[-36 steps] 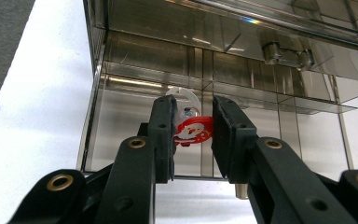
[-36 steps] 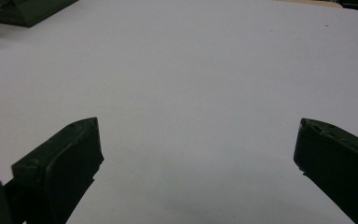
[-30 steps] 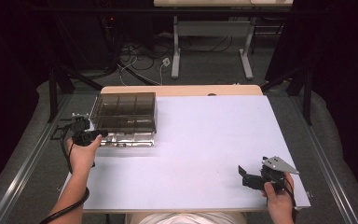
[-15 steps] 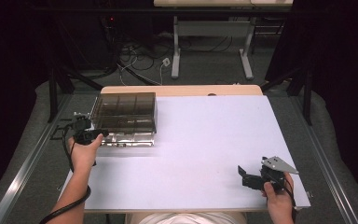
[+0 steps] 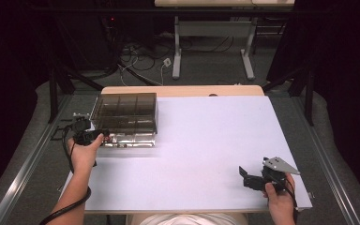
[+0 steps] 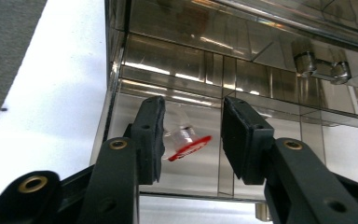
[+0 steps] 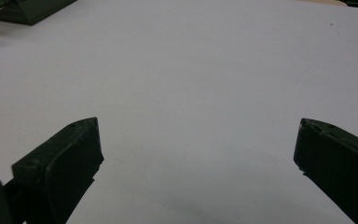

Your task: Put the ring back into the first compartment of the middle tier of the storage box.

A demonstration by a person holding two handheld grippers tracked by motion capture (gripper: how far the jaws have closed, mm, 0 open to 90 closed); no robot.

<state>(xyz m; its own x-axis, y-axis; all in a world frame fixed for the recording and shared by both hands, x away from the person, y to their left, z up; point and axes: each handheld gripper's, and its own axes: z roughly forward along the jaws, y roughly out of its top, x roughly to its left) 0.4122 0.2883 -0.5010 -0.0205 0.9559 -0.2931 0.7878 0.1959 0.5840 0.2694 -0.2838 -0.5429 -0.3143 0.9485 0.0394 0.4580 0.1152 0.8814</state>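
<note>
Black two-jaw tongs in the left hand (image 6: 191, 135) gape around a small clear red-capped vial (image 6: 185, 141) inside the smoky compartmented plastic box (image 5: 126, 112) at the white table's (image 5: 206, 140) left edge; closing squarely should avoid tipping it. Right-hand tongs (image 7: 196, 154) rest wide open.

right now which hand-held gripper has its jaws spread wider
The right hand-held gripper, at the table's near right corner: its jaws gape wide over bare surface. The left hand-held gripper, at the clear box, has a much narrower gap.
</note>
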